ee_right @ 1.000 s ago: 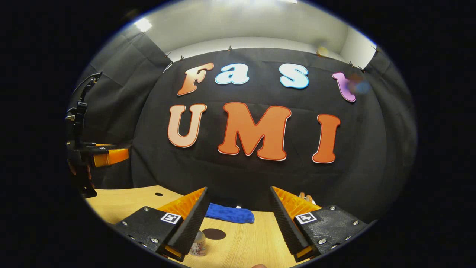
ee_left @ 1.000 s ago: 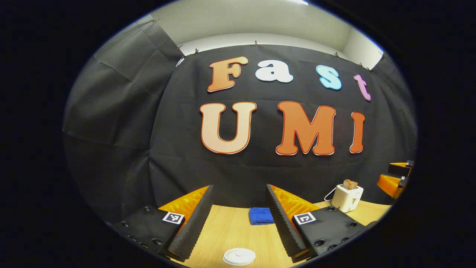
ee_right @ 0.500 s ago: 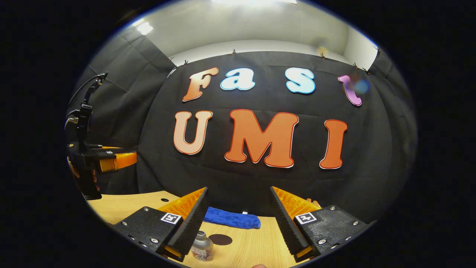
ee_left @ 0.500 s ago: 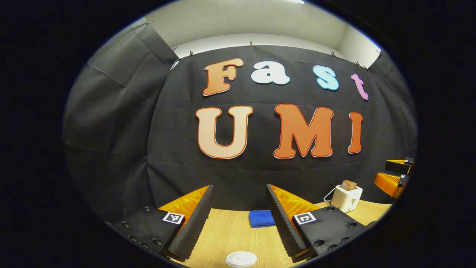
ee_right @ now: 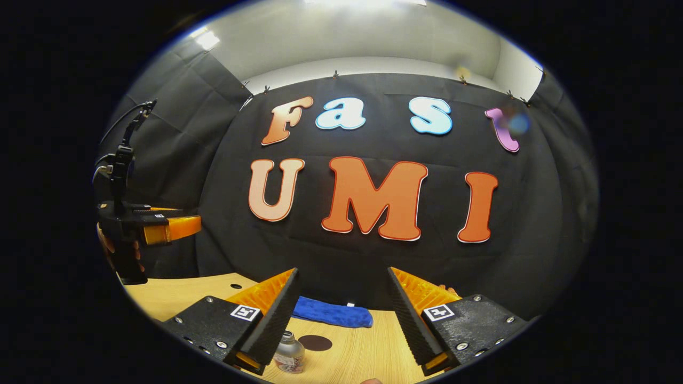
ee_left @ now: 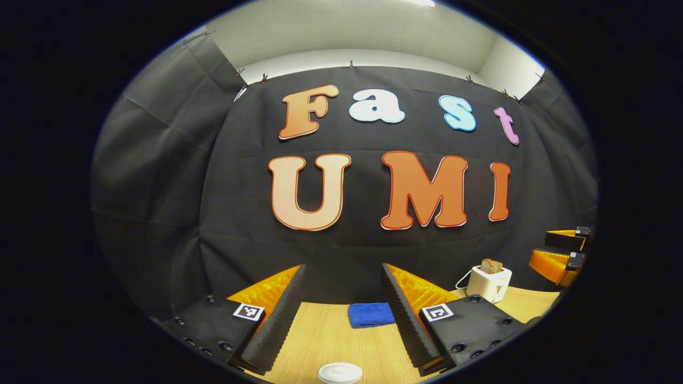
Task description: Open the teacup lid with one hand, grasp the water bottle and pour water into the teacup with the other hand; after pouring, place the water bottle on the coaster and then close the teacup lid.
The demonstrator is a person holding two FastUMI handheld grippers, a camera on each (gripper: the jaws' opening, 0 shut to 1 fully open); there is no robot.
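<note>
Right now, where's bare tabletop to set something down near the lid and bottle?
Left gripper view: bare wood between the round white teacup lid and folded blue cloth. Right gripper view: bare wood right of the dark round coaster, up to the right tongs. Crowded where the small clear water bottle stands near the coaster.

Booth evenly lit from above. Ceiling light [ee_right: 207, 39] blown out in right gripper view. Faint lens flare seen upper right there. Strong fisheye bending at edges in both views. Counter [ee_left: 331, 336] warmly lit, soft shadows only. Focus sharp; no motion blur noted.
</note>
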